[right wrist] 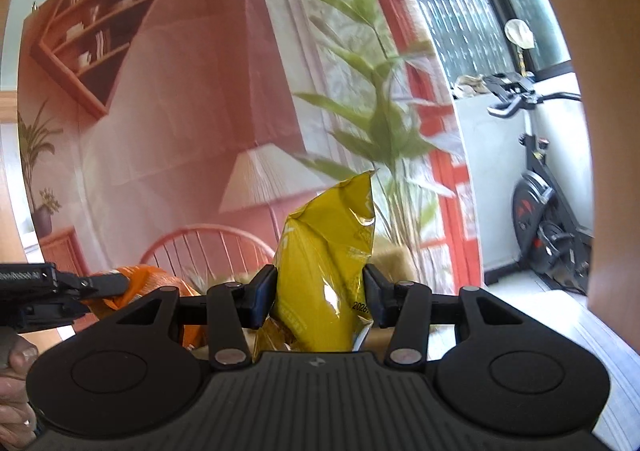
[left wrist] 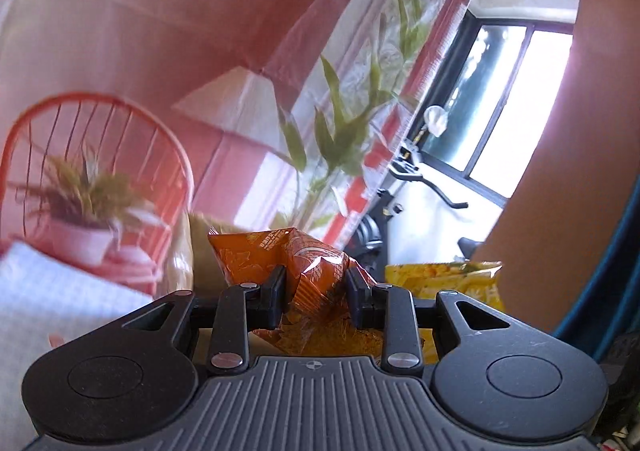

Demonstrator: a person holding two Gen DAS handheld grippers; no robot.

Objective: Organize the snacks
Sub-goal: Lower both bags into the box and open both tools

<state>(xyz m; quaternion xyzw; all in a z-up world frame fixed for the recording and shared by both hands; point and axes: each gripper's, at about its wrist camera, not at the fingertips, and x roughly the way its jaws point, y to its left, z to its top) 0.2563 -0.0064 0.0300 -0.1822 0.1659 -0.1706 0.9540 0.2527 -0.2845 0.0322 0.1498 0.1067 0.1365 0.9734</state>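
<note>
Left wrist view shows my left gripper (left wrist: pixel 316 283) pinching the light, crinkly orange snack bag (left wrist: pixel 308 267) mid-body, my right gripper (right wrist: pixel 319 291) likewise clamping the slippery yellow snack bag (right wrist: pixel 324 271), both aloft

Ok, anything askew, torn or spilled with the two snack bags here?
Nothing spilled or torn shows. The orange snack bag is crumpled where the left gripper pinches it; the yellow snack bag stands upright, creased, in the right gripper. Both are ordinary grips.
</note>
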